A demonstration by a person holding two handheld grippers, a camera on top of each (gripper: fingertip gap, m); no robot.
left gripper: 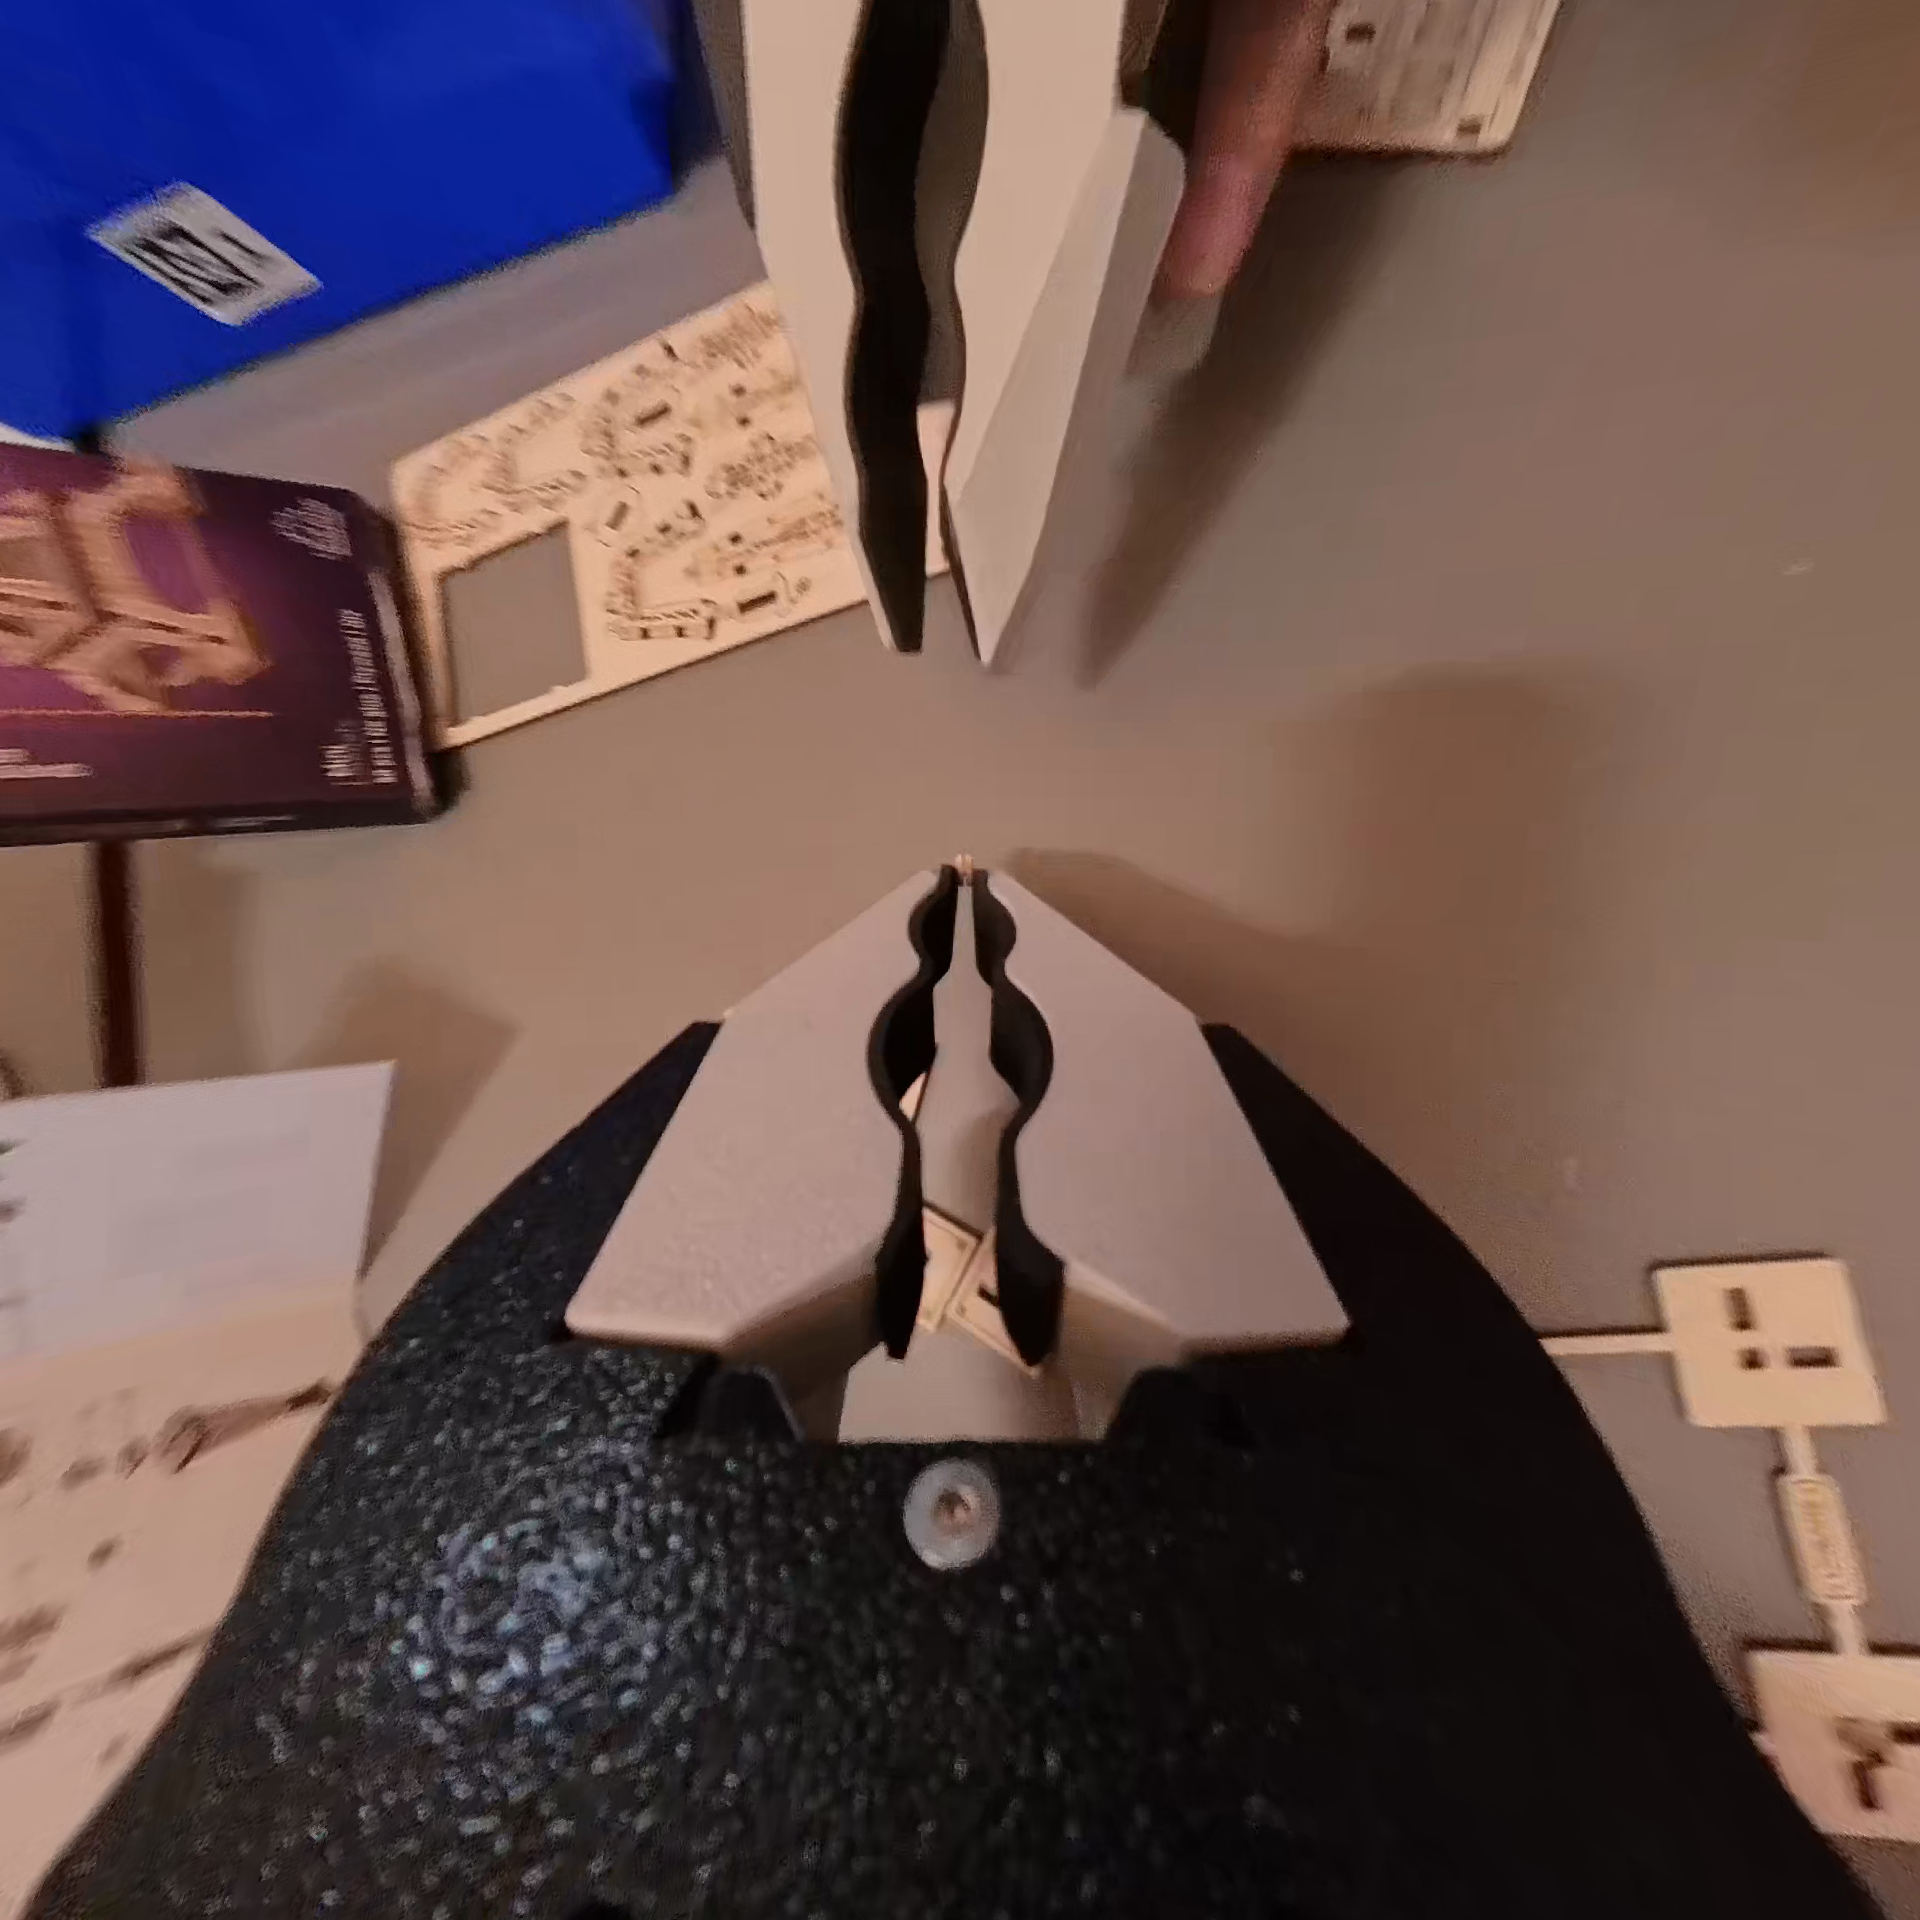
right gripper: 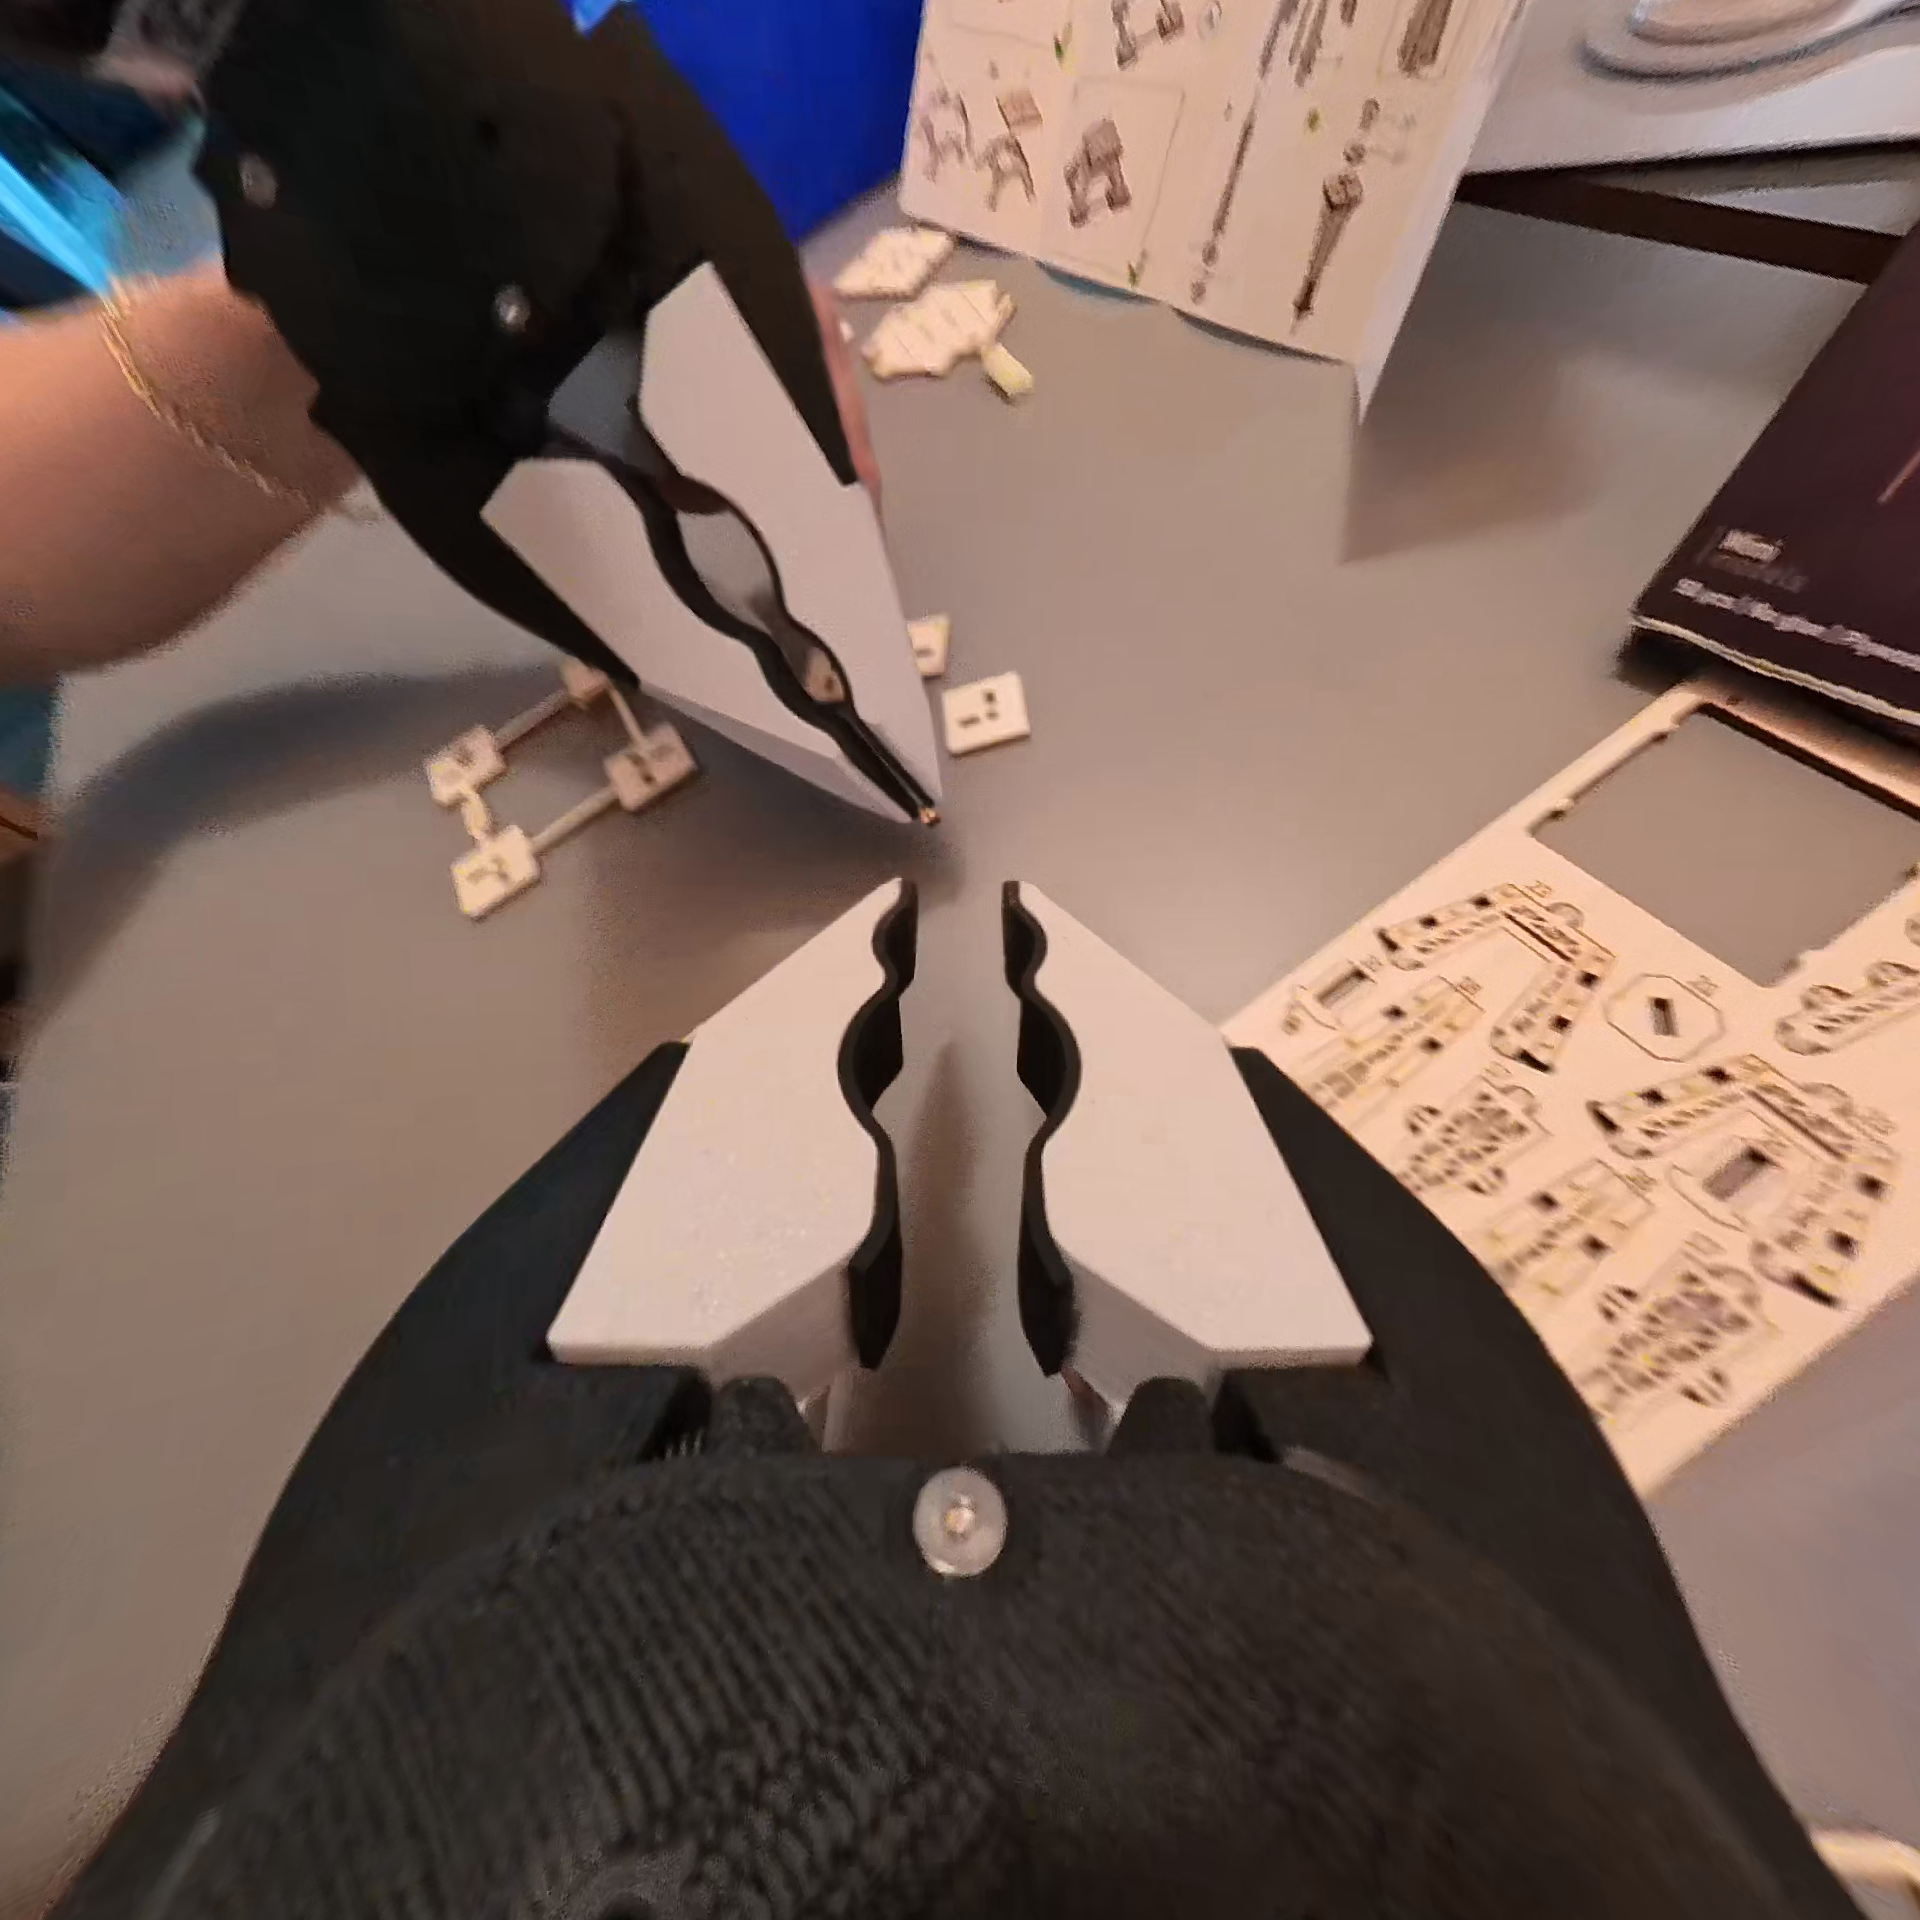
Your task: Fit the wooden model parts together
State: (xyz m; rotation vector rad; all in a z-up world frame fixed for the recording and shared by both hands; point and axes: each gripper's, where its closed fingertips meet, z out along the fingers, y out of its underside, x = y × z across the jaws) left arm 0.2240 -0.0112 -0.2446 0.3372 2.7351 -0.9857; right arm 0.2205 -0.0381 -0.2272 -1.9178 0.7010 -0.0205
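My left gripper [left gripper: 961, 875] is shut, with a tiny wooden piece [left gripper: 963, 864] pinched at its very tips, just above the grey table. In the right wrist view it comes in from the upper left [right gripper: 920, 810], the small brown bit [right gripper: 930, 817] showing at its tips. My right gripper [right gripper: 958, 896] is open and empty, its tips close in front of the left gripper's tips; it hangs from the top of the left wrist view [left gripper: 943, 649]. A frame of square wooden pieces joined by rods [right gripper: 561, 790] lies under the left gripper and also shows in the left wrist view [left gripper: 1766, 1351].
A laser-cut wooden sheet [right gripper: 1610, 1122] [left gripper: 644, 520] lies to the right. A purple box [left gripper: 187, 644], a folded instruction sheet [right gripper: 1195, 145], a blue bin [left gripper: 312, 156], a loose square piece [right gripper: 985, 712] and hexagonal pieces [right gripper: 935, 312] lie around. A person's arm [right gripper: 125, 478] holds the left gripper. My right fingertips sit around 4 centimetres from my left ones.
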